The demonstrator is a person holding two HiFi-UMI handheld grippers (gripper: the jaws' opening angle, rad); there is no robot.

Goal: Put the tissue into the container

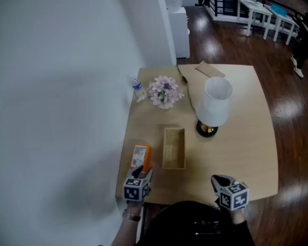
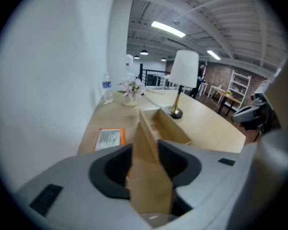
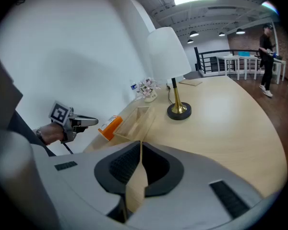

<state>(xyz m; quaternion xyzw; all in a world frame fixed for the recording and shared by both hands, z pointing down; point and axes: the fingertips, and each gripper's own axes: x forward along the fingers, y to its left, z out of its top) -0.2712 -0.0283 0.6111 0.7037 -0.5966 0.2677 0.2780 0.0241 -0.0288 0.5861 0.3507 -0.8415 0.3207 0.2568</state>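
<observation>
We are at the near edge of the table, and nothing has been picked up yet. The tissue pack, the orange one, lies flat close to the table's left edge by the wall. Just to its right is the wooden container, a long open box with its mouth up, running the same way as the pack. It looks empty from here. That side-by-side layout makes sense to us: a short hop to the right is all the pack needs.

Further back stand the lamp, the flowers and a small bottle, all well clear of the work.

Now the tools. The left gripper sits low, right at the near end of the pack and pointing along it, so we judge it is the one lined up for the pick. In the left gripper view its jaws stand a little apart, a narrow gap only, and through that gap we see bare table and the container's wall. The pack lies ahead and to the left of the gap, not inside it, so nothing is held. To our eye that gap looks too narrow for the pack's width.

The right gripper hangs back over the near right of the table, well apart from the pack. In the right gripper view its tips meet, closed on nothing.
</observation>
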